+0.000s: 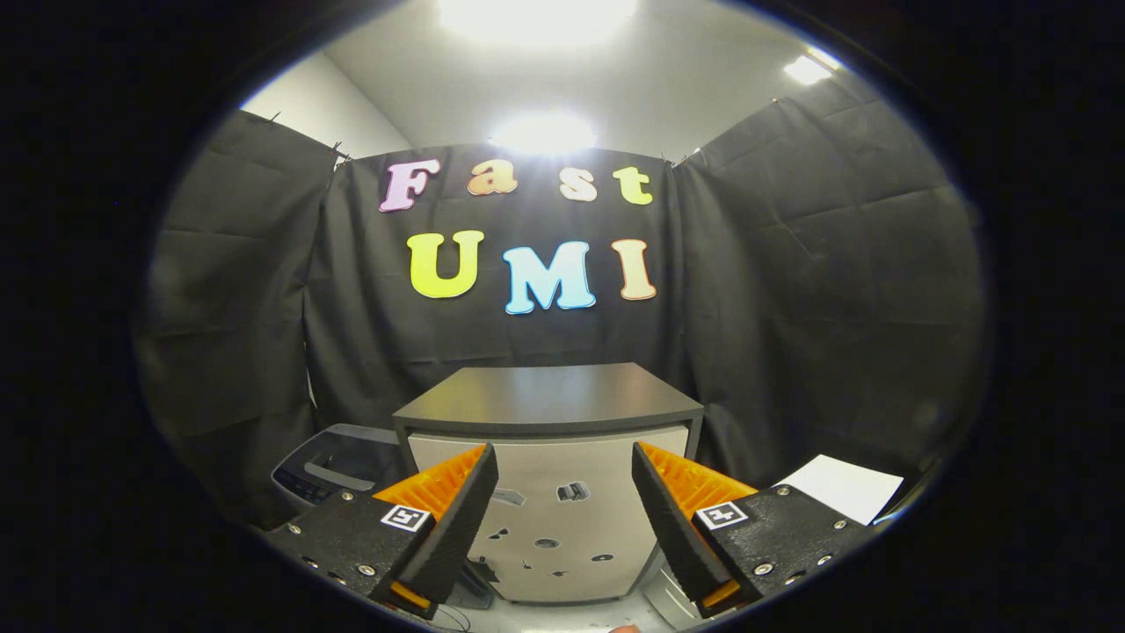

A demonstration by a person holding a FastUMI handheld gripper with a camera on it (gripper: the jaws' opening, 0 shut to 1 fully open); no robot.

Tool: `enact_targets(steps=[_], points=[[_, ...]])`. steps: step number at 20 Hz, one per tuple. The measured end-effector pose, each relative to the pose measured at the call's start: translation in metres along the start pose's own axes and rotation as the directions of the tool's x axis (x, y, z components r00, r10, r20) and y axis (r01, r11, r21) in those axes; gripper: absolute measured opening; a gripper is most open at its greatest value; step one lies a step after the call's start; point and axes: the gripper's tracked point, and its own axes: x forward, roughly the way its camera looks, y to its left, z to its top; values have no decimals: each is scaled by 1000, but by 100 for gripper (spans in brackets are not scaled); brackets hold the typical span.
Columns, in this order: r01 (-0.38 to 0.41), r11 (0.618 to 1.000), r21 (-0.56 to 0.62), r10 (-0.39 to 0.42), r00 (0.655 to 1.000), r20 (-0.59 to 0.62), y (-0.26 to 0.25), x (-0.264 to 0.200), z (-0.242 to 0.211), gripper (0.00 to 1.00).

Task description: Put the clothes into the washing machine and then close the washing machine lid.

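Task looks unstarted: hand-held gripper [562,492] released, fingers spread, grasping nothing, facing a cabinet [549,440] at lower centre; clothes still to load, lid still to close.

Gripper [564,479] held level, facing fwd, fingers spread wide apart w/ nothing between them. Left finger [457,519] and right finger [672,519] angle outward toward the tips, both free, touching nothing.

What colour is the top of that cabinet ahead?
Dark grey, on the cabinet top, in the gripper view.
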Motion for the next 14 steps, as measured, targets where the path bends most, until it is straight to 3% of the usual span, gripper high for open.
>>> enact_targets(steps=[14], points=[[-30,1000,4,30,1000,-5,0,-6,-6,94]])
